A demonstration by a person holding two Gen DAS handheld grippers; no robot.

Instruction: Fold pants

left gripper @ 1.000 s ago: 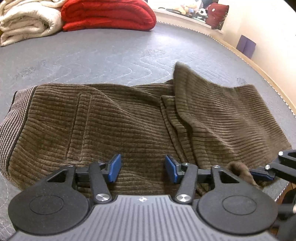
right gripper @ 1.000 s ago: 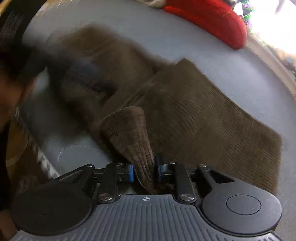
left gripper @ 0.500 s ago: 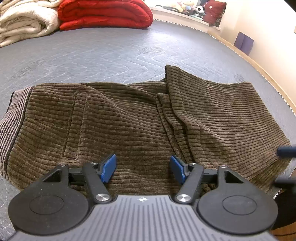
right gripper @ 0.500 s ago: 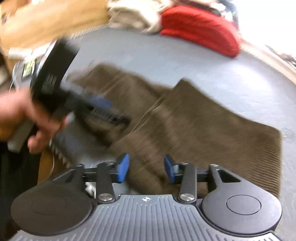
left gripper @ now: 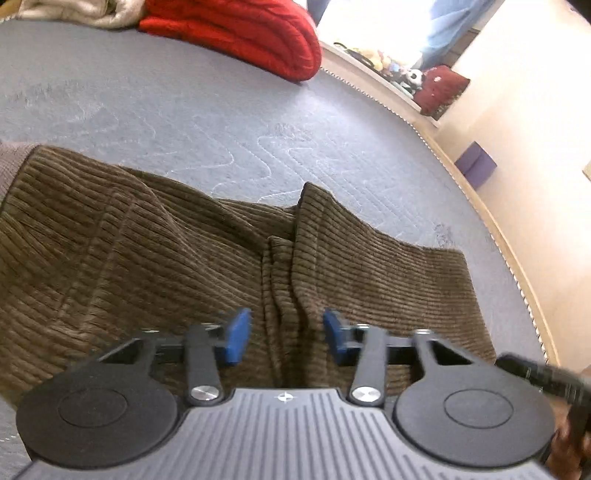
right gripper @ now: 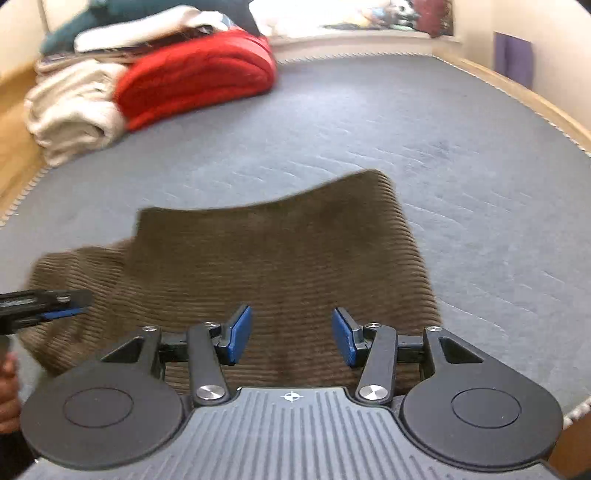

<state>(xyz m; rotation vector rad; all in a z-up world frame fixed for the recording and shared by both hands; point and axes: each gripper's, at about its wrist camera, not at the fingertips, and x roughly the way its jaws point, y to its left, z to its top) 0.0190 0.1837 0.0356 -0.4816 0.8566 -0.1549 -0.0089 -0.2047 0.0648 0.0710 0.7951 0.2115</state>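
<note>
Brown corduroy pants (left gripper: 155, 258) lie spread across a grey mattress (left gripper: 184, 122), with one leg folded over at the middle. My left gripper (left gripper: 286, 332) is low over the near edge, and its jaws are closing. A raised fold ridge (left gripper: 288, 280) runs between the blue pads (left gripper: 238, 334), which do not visibly press on it. My right gripper (right gripper: 291, 334) stands open above the leg end of the pants (right gripper: 280, 251) with nothing held. The left gripper (right gripper: 48, 302) also shows at the left edge of the right wrist view.
A red folded blanket (left gripper: 240, 33) and cream bedding (right gripper: 70, 110) are piled at the far side of the mattress. The mattress's piped edge (left gripper: 517, 273) and a wooden frame run along the right. A purple box (left gripper: 476, 170) stands by the wall.
The right gripper let go of the bunched pants fabric it held, opened and swung away to the right. The left gripper rolled, and its jaws narrowed around the fold ridge.
</note>
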